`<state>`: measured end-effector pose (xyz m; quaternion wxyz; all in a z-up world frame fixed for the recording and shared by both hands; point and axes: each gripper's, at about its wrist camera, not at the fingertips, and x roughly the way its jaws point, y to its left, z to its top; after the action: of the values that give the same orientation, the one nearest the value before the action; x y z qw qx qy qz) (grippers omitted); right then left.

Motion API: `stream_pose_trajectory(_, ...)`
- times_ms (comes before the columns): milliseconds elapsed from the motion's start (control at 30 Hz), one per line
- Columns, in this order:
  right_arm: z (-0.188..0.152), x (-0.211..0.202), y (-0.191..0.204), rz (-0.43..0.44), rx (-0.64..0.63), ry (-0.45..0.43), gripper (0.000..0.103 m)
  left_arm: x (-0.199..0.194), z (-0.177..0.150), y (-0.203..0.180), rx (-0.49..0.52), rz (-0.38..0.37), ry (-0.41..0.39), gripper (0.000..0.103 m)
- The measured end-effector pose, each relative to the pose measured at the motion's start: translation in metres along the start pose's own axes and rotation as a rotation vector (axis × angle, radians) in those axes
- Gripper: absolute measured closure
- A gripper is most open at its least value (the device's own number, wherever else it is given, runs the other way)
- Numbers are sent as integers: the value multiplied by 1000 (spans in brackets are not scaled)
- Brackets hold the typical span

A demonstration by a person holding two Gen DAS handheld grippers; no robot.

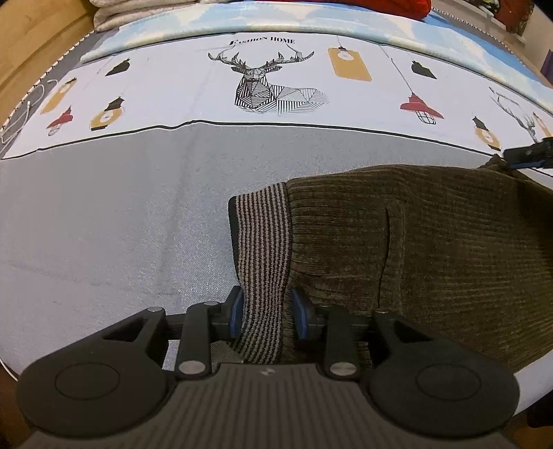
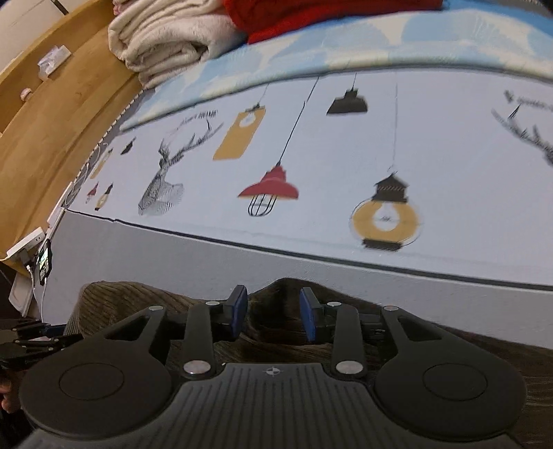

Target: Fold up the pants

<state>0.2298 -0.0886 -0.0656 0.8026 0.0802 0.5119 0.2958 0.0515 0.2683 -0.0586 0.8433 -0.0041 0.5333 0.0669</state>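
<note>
The olive-brown ribbed pants (image 1: 432, 248) lie on the grey part of the bed sheet (image 1: 114, 221). Their striped grey waistband (image 1: 264, 241) runs between the pads of my left gripper (image 1: 266, 312), which is shut on it. In the right wrist view my right gripper (image 2: 273, 312) has dark pants fabric (image 2: 276, 300) bunched between its pads and is shut on it. The right gripper's tip also shows at the right edge of the left wrist view (image 1: 528, 153), at the pants' far corner. The left gripper's fingers show at the lower left of the right wrist view (image 2: 38, 340).
The sheet's white band carries a deer print (image 1: 262, 86) and lamp prints (image 2: 273, 188). A folded cream blanket (image 2: 166, 38) and a red cloth (image 2: 311, 13) lie at the far side. A wooden bed frame (image 2: 45, 138) runs along the left, with a power strip (image 2: 26, 247).
</note>
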Motion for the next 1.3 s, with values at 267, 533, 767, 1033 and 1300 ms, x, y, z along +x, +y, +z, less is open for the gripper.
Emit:
stream_pose_trajectory(267, 6, 29, 11, 39, -76, 112, 77, 0, 0, 1, -2, -8, 0, 67)
stream_pose_trajectory(533, 34, 3, 22, -14, -88, -148, 103, 0, -1, 2, -3, -14, 2, 66)
stream_pose_trajectory(767, 32, 1, 9, -114, -56, -138, 99, -3, -1, 3, -13, -11, -3, 62)
stream_pose_trajectory(1033, 19, -10, 19, -29, -172, -14, 41, -13, 6, 1, -38, 14, -52, 57)
stream_pose_trajectory(1300, -5, 28, 39, -232, -390, 33, 100, -27, 15, 8, -111, 62, -134, 57)
